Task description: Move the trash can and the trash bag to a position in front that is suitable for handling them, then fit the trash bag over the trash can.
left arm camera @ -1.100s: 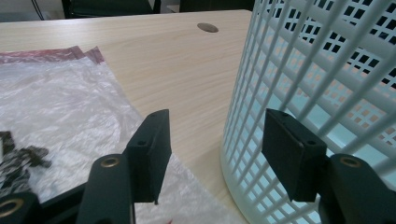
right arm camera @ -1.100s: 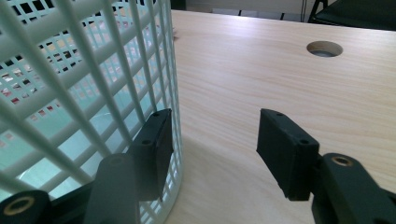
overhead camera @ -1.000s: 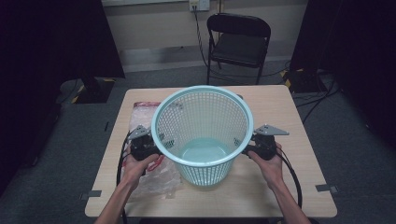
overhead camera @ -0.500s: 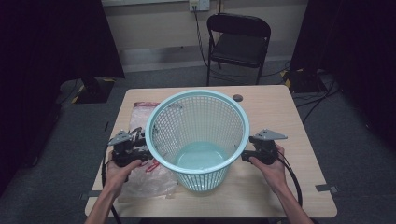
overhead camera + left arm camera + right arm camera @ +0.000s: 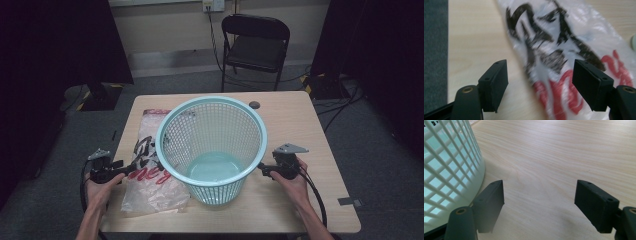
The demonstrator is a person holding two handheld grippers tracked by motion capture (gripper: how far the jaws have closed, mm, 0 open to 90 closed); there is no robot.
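Observation:
A teal mesh basket [image 5: 210,145] stands upright in the middle of the wooden table [image 5: 300,125]. Its lattice wall [image 5: 449,165] rises just left of my right gripper's left jaw. My right gripper [image 5: 261,169] sits low by the basket's right foot, apart from it. Its jaws have just been opening and hold nothing [image 5: 539,202]. A clear plastic bag [image 5: 150,185] with black and red print lies flat to the left of the basket. My left gripper [image 5: 131,169] hovers over the bag [image 5: 564,50]; its jaws have just been opening and nothing is gripped [image 5: 540,82].
A small dark round object [image 5: 255,104] lies near the table's far edge. A black folding chair [image 5: 256,42] stands behind the table. Cables run along the floor at the right. Bare tabletop stretches to the right of the basket and along the front edge.
Both grippers have drawn away from the basket's sides with their jaws wider. The left hand slid left and down over the bag. The right hand sank slightly.

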